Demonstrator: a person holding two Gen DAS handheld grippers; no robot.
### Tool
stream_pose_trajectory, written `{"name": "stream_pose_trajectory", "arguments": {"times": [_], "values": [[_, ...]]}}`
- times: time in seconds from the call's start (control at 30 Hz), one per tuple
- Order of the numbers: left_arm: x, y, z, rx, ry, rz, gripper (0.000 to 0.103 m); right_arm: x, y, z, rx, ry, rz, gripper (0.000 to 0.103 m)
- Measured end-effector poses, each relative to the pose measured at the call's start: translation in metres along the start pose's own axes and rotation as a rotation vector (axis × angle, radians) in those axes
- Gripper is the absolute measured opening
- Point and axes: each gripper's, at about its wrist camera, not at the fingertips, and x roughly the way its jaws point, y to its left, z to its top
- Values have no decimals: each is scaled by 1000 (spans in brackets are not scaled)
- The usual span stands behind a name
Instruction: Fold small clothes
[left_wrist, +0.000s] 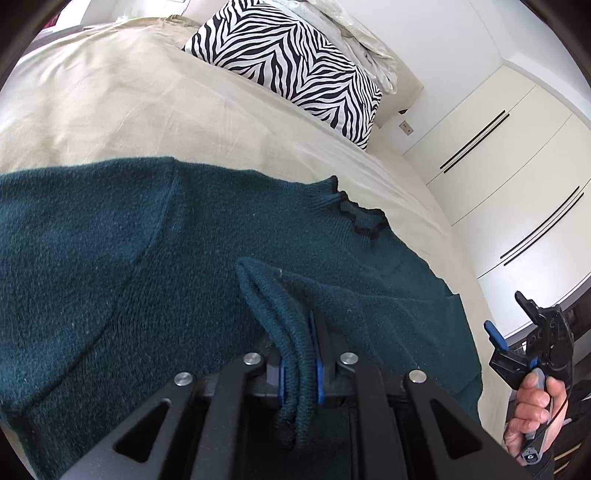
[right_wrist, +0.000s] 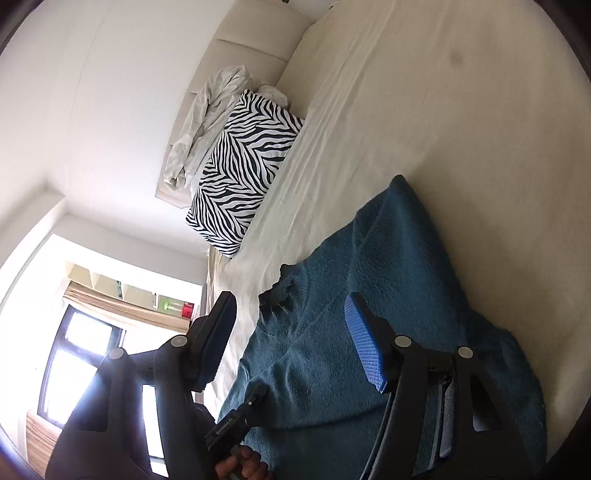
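A dark teal knitted sweater (left_wrist: 110, 258) lies spread on the beige bed sheet (left_wrist: 129, 103), its ruffled collar (left_wrist: 354, 218) towards the pillow. My left gripper (left_wrist: 299, 354) is shut on the sweater's ribbed cuff (left_wrist: 280, 314), and that sleeve is drawn across the sweater's body. At the right edge of the left wrist view a hand (left_wrist: 532, 410) holds my right gripper (left_wrist: 506, 312) off the bed's side. In the right wrist view my right gripper (right_wrist: 291, 332) stands open above the sweater (right_wrist: 369, 277) near the collar (right_wrist: 284, 291), with nothing between its fingers.
A zebra-print pillow (left_wrist: 291, 62) lies at the head of the bed, with crumpled white bedding (left_wrist: 354, 33) behind it. White wardrobe doors (left_wrist: 517, 166) stand beyond the bed's right side. A bright window (right_wrist: 74, 369) shows at the lower left of the right wrist view.
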Motion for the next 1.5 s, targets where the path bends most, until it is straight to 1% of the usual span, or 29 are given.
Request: {"name": "stream_pose_trajectory", "arguments": {"times": [0.03, 0.1, 0.2, 0.3, 0.33, 0.4, 0.47, 0.5, 0.53, 0.57, 0.6, 0.67, 0.7, 0.73, 0.77, 0.83, 0.9, 0.97, 1.03, 1.07, 1.13, 1.17, 1.2, 1.27, 1.33, 1.4, 1.43, 1.47, 1.5], "values": [[1, 1, 2, 1, -1, 4, 15, 15, -1, 7, 11, 22, -17, 61], [3, 9, 3, -15, -2, 2, 15, 34, -17, 18, 51, 43, -28, 61], [5, 20, -4, -43, -17, -42, 15, 54, -53, 26, 97, 71, -53, 54], [5, 19, -6, -35, -23, -38, 16, 43, -69, 22, 86, 41, 21, 52], [6, 19, -6, -35, -22, -38, 16, 38, -74, 20, 86, 35, 16, 51], [6, 21, -4, -50, -17, -52, 16, 24, -85, 15, 91, 22, 49, 45], [3, 21, -3, -58, 3, -54, 16, 4, -93, 9, 115, -15, 14, 41], [-3, 19, -2, -56, 9, -39, 18, -9, -96, 5, 120, -44, -15, 42], [-13, 19, -4, -58, 6, -15, 22, -24, -94, 1, 117, -73, -82, 45], [-26, 18, -7, -68, -5, 1, 35, -37, -90, -4, 110, -103, -174, 47], [-44, 21, -11, -87, -28, 4, 53, -50, -86, -10, 93, -128, -209, 48], [-90, 33, -25, -128, -113, -7, 68, -72, -76, -25, 72, -141, -190, 48], [-114, 42, -33, -153, -153, -6, 71, -82, -68, -34, 62, -143, -189, 48], [-138, 55, -43, -190, -186, -2, 72, -90, -61, -44, 49, -149, -188, 49], [-161, 71, -53, -242, -211, 0, 72, -96, -53, -55, 39, -150, -180, 51], [-201, 111, -76, -366, -259, -2, 72, -101, -37, -76, 22, -128, -152, 52], [-238, 156, -98, -507, -304, 19, 71, -96, -16, -99, -5, -95, -130, 52], [-272, 199, -119, -651, -380, 42, 71, -89, 2, -120, -24, -60, -93, 52], [-301, 232, -133, -770, -459, 81, 70, -78, 22, -141, -37, -28, -55, 52], [-311, 245, -137, -817, -492, 79, 70, -71, 32, -150, -41, -13, -37, 52], [-317, 268, -134, -881, -532, 42, 70, -57, 51, -168, -60, 21, -18, 52], [-317, 279, -129, -902, -544, 36, 70, -52, 58, -176, -75, 33, -18, 52], [-316, 289, -121, -917, -550, 39, 70, -47, 67, -185, -88, 45, -19, 52], [-313, 302, -101, -908, -554, 36, 70, -40, 78, -199, -92, 69, -13, 52], [-309, 313, -85, -923, -551, 57, 61, -39, 87, -212, -104, 86, -8, 52], [-305, 321, -74, -953, -540, 44, 38, -44, 91, -220, -115, 87, -9, 52], [-304, 323, -68, -962, -526, 45, 30, -48, 91, -224, -117, 89, -11, 52], [-303, 320, -64, -956, -517, 59, 16, -51, 89, -227, -116, 88, -16, 52], [-302, 311, -57, -930, -515, 78, 8, -52, 86, -225, -115, 87, -23, 52]]}}
